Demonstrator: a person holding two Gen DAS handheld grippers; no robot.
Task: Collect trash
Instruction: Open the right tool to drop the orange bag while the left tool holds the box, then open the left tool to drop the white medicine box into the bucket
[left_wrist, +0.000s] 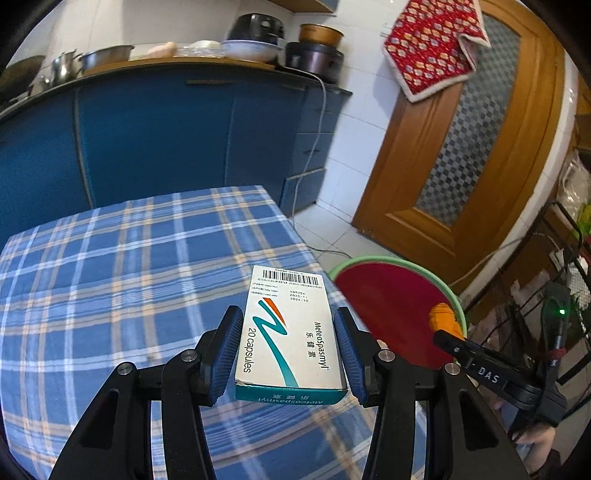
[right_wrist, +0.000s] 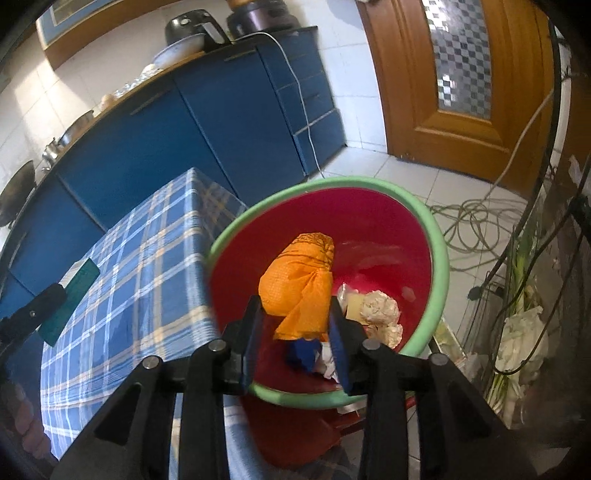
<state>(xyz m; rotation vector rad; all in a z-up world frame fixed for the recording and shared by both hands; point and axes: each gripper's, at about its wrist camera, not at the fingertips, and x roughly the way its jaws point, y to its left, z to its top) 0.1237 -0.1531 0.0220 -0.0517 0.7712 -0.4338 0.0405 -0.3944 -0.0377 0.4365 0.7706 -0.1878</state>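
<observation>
The left gripper (left_wrist: 288, 345) clamps a white-and-teal medicine box (left_wrist: 291, 332) above the table's (left_wrist: 110, 277) right edge, while the right gripper (right_wrist: 295, 332) pinches an orange wrapper (right_wrist: 299, 284) over the red basin (right_wrist: 439, 266) holding crumpled paper (right_wrist: 380, 308) and blue scrap (right_wrist: 301, 354).

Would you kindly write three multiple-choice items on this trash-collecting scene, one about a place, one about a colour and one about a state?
1. Where is the orange wrapper?
A. flat on the tablecloth
B. between the right gripper's fingers, over the basin
C. on the floor

2. What colour is the rim of the basin?
A. green
B. yellow
C. black

3. What is the left gripper doing?
A. gaping with nothing in it
B. shut on a spoon
C. shut on the medicine box

Answers: 1 B, the right gripper pinches it above the red bowl; 2 A, a green band rings the red inside; 3 C, both blue pads press the box's sides above the tablecloth.
</observation>
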